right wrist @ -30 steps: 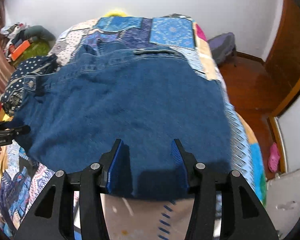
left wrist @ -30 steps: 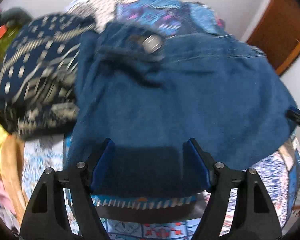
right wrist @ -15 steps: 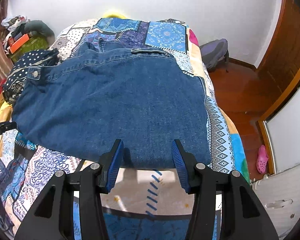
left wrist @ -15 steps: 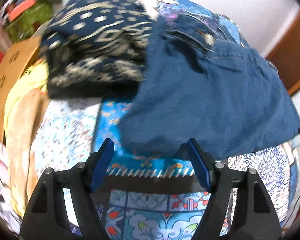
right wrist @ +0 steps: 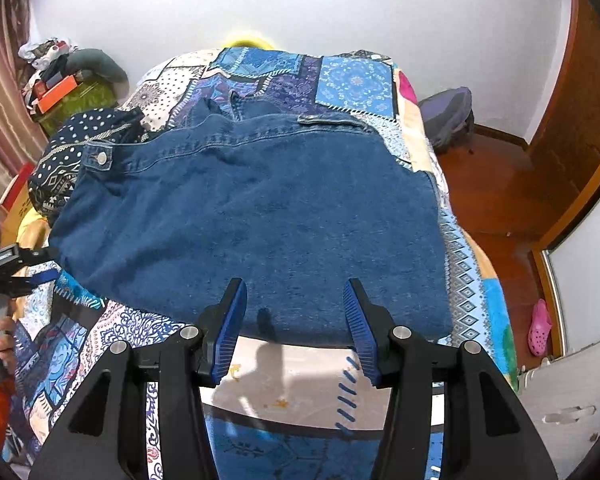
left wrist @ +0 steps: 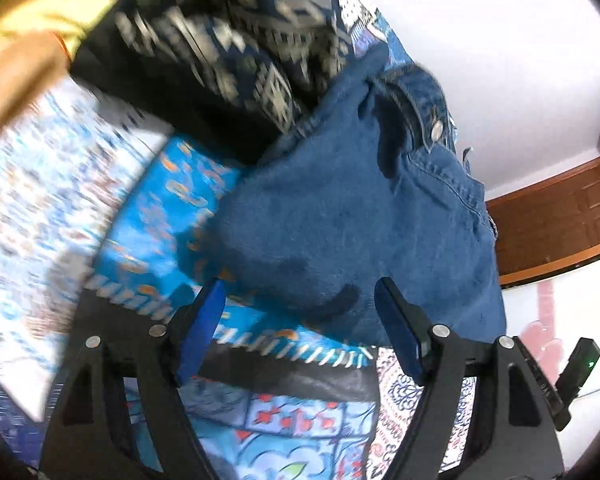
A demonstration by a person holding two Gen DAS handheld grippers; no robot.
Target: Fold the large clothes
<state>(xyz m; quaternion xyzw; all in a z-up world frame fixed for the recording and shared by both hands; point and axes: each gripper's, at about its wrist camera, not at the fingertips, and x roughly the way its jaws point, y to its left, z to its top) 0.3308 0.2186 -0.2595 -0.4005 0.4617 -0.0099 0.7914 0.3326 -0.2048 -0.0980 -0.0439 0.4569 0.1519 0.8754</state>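
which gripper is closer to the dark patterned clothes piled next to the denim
Left. The left gripper is at the denim's side edge, just below the patterned pile; the right gripper sits at the denim's near edge, farther away.

Home bedroom, patchwork bedspread (right wrist: 352,84) covering a bed, pile of belongings (right wrist: 60,80) left of the bed, wooden floor (right wrist: 496,184) right of it, pink clog (right wrist: 539,326) there, curtain (right wrist: 0,92) far left
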